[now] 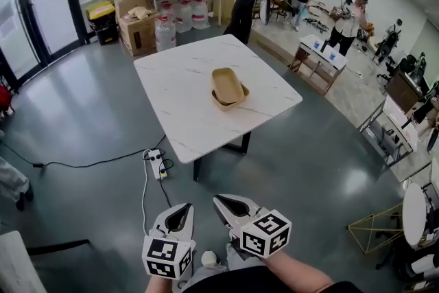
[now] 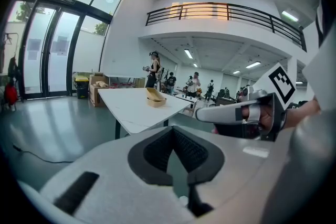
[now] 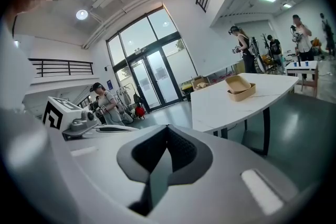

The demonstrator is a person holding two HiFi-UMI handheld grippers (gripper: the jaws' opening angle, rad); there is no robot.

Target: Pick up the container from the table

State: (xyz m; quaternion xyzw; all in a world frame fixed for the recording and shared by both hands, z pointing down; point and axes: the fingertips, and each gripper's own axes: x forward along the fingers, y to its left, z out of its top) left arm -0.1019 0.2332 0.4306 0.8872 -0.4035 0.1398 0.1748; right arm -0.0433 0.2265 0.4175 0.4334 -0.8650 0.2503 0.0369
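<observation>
Table (image 1: 178, 99) legs mostly hidden, forearm (image 1: 302, 278) cut by edge

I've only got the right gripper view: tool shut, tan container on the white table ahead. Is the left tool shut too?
Observer: Yes, the left tool has its jaws together, nothing between them.
Operator: Anything on the floor near the table?
Observer: A white power strip lies by the table's near side, cable trailing away.
Operator: Where on the top is the container?
Observer: From the head view, right of centre, clear of every edge.
</observation>
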